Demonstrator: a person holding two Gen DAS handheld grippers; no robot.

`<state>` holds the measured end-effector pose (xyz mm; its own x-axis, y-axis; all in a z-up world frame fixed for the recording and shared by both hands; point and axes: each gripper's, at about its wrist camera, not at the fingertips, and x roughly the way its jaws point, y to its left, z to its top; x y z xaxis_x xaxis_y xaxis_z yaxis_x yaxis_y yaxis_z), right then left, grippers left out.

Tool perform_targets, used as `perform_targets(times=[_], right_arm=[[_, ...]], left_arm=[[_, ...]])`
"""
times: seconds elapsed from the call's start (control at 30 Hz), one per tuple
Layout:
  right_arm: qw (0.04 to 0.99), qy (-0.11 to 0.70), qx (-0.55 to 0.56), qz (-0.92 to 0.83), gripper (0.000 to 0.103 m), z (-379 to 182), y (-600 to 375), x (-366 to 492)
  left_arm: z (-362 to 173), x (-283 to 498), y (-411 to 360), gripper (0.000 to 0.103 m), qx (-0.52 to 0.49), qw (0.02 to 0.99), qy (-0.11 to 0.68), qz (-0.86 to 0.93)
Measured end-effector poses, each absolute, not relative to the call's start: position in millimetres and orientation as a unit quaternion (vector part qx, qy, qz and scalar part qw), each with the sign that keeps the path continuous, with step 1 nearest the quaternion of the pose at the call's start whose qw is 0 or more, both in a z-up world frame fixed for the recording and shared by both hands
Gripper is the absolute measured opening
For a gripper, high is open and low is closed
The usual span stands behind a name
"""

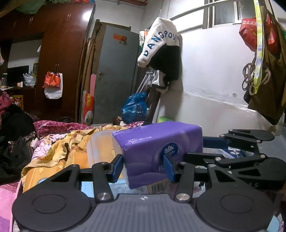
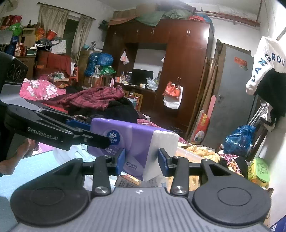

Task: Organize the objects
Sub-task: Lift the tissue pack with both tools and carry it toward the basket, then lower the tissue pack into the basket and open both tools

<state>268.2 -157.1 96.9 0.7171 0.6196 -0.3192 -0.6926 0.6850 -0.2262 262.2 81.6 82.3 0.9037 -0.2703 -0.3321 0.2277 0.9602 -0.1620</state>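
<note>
- Together, left gripper (image 1: 143,165) and right gripper (image 2: 141,161) clamp their jaws on one purple tissue pack (image 1: 160,149), white tissue showing at one end, raised above the bed (image 1: 59,142);
- clear plastic tub (image 1: 100,148) behind; contents unclear.

A tall dark reddish-brown wardrobe (image 2: 180,58) with a glossy glare on its doors fills the far wall, bundles heaped on its top. Beside it stands a grey metal door (image 1: 114,71) bearing a red sticker. The white wall (image 1: 214,75) carries a high window (image 1: 225,12) and a rail with hanging clothes. Beige curtains (image 2: 53,26) hang at the room's far left corner. Crumpled bedding (image 1: 59,146) covers the bed.
</note>
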Motion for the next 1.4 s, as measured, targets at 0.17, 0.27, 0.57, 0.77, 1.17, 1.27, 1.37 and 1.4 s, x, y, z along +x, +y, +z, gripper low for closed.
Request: perform_targets(times=[0.17, 0.27, 0.57, 0.77, 1.17, 1.27, 1.37, 1.4], right_arm=[[0.911, 0.106, -0.187, 0.353, 0.042, 92, -154, 267], [0.911, 0.103, -0.195, 0.348, 0.042, 92, -153, 266], [0.910, 0.108, -0.193, 0.351, 0.042, 94, -159, 266], [0.925, 0.114, -0.159, 0.327, 0.081, 95, -177, 270], [0.953, 0.104, -0.059, 0.278, 0.103, 114, -276, 215], [0.952, 0.113, -0.053, 0.279, 0.103, 102, -293, 201], [0.949, 0.135, -0.042, 0.282, 0.103, 84, -300, 199], [0.947, 0.149, -0.035, 0.283, 0.103, 76, -303, 202]], left_arm=[[76, 265, 78, 0.052, -0.045, 0.974, 0.184, -0.120], [77, 264, 75, 0.052, -0.039, 0.975, 0.184, -0.117], [76, 262, 66, 0.057, -0.006, 0.977, 0.178, -0.112], [78, 251, 61, 0.084, 0.009, 0.983, 0.158, -0.089], [125, 165, 69, 0.096, -0.016, 0.988, 0.154, -0.029], [112, 144, 62, 0.096, -0.006, 0.984, 0.174, -0.038], [84, 134, 52, 0.096, -0.002, 0.979, 0.196, -0.053], [75, 133, 50, 0.096, -0.006, 0.977, 0.207, -0.060]])
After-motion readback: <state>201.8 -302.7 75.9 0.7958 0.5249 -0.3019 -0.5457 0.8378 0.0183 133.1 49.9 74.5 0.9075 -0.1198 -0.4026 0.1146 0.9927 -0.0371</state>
